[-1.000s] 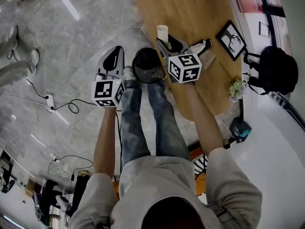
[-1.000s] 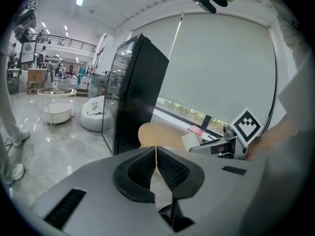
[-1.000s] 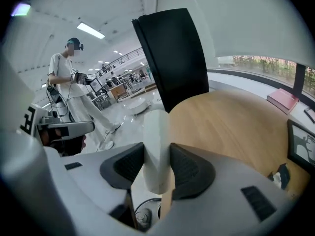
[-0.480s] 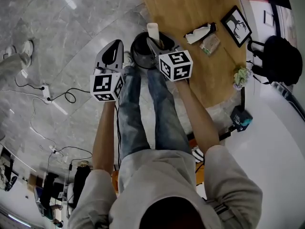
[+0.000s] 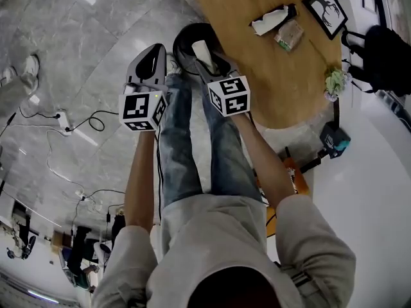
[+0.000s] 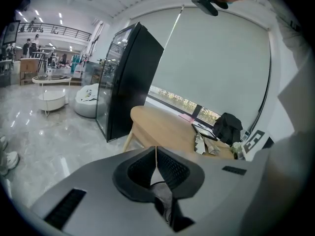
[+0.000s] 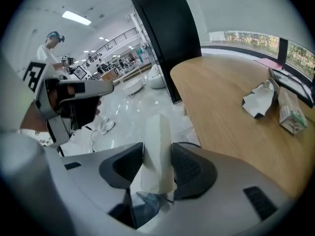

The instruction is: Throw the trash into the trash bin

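The right gripper [image 5: 204, 55] is holding a white cup [image 5: 200, 49] over the mouth of the black bin [image 5: 182, 38], which is standing on the grey floor just beside the edge of the wooden table [image 5: 257, 69]. In the right gripper view the cup [image 7: 156, 149] is standing upright between the two dark pads, both of them touching its sides, and the jaws of the right gripper [image 7: 157, 156] have just been opening a little around it. The left gripper [image 5: 153, 51] is hanging over the floor just left of the bin; in its own view the left gripper [image 6: 156, 154] is showing its jaws pressed together with nothing between them. Each gripper is carrying a cube with black-and-white square markers, and those are patterns rather than letters. On the table, well apart from the bin, a crumpled white paper [image 5: 270, 20] and a small packet [image 5: 290, 35] are lying side by side; the packet's greenish print is too small to read. Beyond them a black frame [image 5: 326, 6] is lying flat, showing a dark drawing on white.
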Available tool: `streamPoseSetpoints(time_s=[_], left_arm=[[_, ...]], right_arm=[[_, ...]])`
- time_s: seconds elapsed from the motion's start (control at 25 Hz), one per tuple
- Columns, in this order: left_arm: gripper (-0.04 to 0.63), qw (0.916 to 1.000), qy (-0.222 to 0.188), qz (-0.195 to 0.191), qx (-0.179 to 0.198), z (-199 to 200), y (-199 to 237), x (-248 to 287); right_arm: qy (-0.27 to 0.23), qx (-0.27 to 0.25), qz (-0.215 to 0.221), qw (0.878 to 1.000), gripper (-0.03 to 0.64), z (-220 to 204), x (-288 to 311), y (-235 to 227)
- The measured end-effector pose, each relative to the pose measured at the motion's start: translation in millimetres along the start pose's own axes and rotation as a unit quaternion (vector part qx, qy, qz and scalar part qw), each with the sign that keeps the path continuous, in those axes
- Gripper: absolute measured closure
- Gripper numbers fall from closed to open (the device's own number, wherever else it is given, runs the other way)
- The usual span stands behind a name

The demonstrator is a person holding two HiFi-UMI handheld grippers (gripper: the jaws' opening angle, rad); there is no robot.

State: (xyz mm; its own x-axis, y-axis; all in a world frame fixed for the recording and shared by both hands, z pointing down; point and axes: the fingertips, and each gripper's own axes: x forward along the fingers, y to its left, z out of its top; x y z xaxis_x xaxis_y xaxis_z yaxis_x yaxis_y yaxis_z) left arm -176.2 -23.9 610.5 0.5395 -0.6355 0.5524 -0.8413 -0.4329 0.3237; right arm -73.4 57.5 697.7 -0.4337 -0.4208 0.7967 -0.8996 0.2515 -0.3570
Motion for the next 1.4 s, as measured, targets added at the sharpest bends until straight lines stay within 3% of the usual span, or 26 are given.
streamPoseSetpoints(time_s=[0.08,0.16,0.32,0.4,0.48,0.56,1.04,1.4], left_arm=[[0.572,1.0000,-0.003,-0.004,0.003,2.2,-1.9,1.7],[0.572,0.9999,-0.005,-0.008,0.005,4.2,-3.9,2.7],[0.572,0.9999,-0.006,-0.011,0.007,7.3,-7.7,2.7],[0.572,0.9999,-0.006,-0.014,0.009,9.0,-10.4,3.2],[0.572,0.9998,-0.006,-0.015,0.011,11.0,-12.5,2.9],[0.572,0.9998,-0.006,-0.017,0.011,13.3,-14.6,2.6],[0.572,0.9985,-0.013,-0.037,0.038,51.1,-42.8,16.7],[0.572,0.9928,-0.005,-0.096,0.070,73.0,-94.2,58.1]], right_arm=[[0.012,-0.012,-0.010,1.000,0.410,-15.8,-0.9,0.3],[0.025,-0.029,-0.017,0.999,0.342,-27.7,-1.4,2.1],[0.027,-0.024,-0.016,0.999,0.344,-33.2,-5.2,5.9],[0.011,-0.022,-0.016,1.000,0.396,-24.5,-10.3,4.5],[-0.008,-0.021,-0.016,1.000,0.542,-12.0,-15.7,2.4],[-0.024,-0.019,-0.013,0.999,0.578,1.0,-19.4,-0.3],[-0.110,-0.005,-0.049,0.993,0.587,91.3,-41.3,-43.8],[-0.140,0.060,-0.140,0.978,0.586,86.7,-86.0,-119.7]])
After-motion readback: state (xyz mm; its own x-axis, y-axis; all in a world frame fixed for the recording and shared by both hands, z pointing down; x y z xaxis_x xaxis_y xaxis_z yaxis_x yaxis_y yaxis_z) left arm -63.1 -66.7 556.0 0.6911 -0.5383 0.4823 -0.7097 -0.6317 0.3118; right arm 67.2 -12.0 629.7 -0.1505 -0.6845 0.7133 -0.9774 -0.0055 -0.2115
